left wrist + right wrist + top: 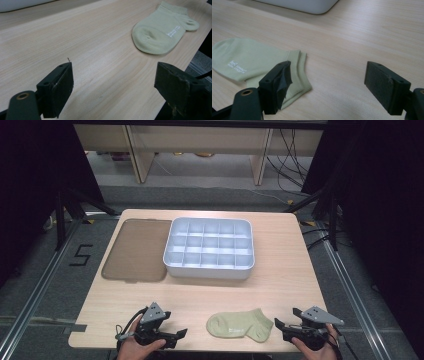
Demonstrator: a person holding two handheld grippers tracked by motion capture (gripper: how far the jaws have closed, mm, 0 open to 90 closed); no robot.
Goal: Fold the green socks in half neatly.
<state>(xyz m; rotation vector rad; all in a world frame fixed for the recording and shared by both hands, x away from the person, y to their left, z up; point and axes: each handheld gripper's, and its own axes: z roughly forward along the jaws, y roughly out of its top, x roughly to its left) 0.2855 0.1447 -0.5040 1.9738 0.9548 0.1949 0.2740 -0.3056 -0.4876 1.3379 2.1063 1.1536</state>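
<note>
Left jaws: spread wide and empty on the left gripper (pixel 113 87); only bare table (pixel 280 285) lies between them.
Right jaws: likewise released on the right gripper (pixel 327 87), nothing pinched; the left-hand jaw in the right gripper view stands just over the sock's cuff edge. Contact there: cannot tell.
Sock (pixel 240 325): pale green, lying flat at the near table edge, between the two grippers. From the left jaws it sits ahead and off to the right, well apart (pixel 163 28); from the right jaws it is close, ahead and to the left (pixel 259 62).
Bin (pixel 210 248): white, many small compartments, far beyond both sets of jaws, apparently all empty.
Lid (pixel 137 250): brown, flat, touching or just beside the bin's left side.
Step in hand (judged): picking up the sock, likely for the bin.
Doing it well: swing the right jaws further left so the cuff lies squarely between them, drop low to the wood, pinch both fabric layers. Bring the left jaws to the toe if folding is wanted.
Risk: catching one layer only.
</note>
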